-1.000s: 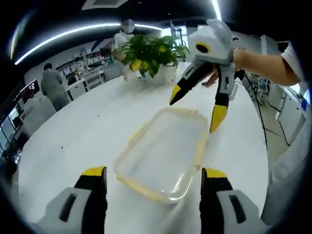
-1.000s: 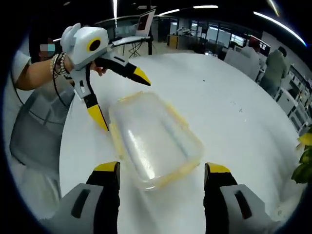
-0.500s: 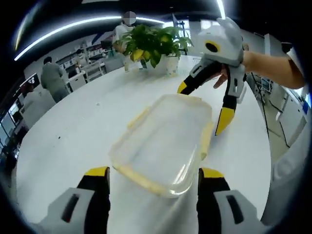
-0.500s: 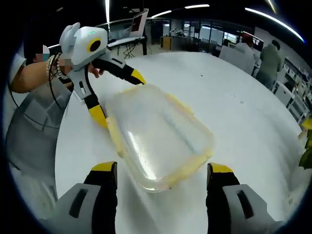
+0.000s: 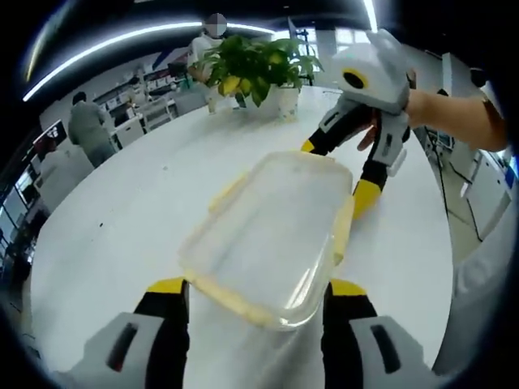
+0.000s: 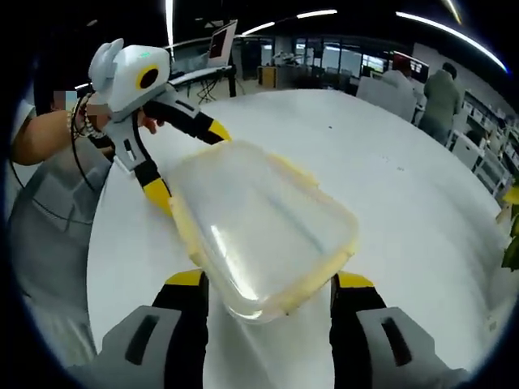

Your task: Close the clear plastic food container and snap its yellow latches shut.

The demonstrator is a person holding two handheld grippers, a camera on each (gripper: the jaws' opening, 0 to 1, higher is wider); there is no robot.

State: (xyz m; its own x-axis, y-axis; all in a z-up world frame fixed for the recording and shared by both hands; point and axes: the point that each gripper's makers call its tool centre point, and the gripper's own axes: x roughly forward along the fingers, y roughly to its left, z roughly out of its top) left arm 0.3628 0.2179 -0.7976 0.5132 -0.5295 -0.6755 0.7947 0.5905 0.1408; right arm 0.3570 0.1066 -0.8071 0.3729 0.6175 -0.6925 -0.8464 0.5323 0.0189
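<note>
Both tongs have closed in on the container since a second ago: then each pair hung a little back from it, and now each straddles one short end. From the left gripper view, my left tongs (image 5: 255,292) stand open with the near end of the clear plastic food container (image 5: 272,231) sitting between the yellow tips, and the right tongs (image 5: 334,174) reach down at the far end, one tip at each corner, also spread. The right gripper view gives the mirror picture: right tongs (image 6: 272,285) open around the near end, left tongs (image 6: 186,162) splayed at the far end. I cannot tell whether any tip is actually touching the plastic.

The container lies on the white tabletop (image 5: 130,219), roughly midway between the two tongs, its lid already seated on top as far as I can judge. Yellow latches (image 5: 342,231) run along the rim; whether they are snapped down I cannot make out.

My guess is that it is light and empty, so it will skid on the smooth tabletop if pushed from one side alone. The clear walls look thin and somewhat flexible, and glossy enough to slip. I would steady one end with one pair of tongs and press each latch flap against the rim with the other, never squeezing the middle of the lid.

A potted plant (image 5: 255,77) stands well apart at the far side.
</note>
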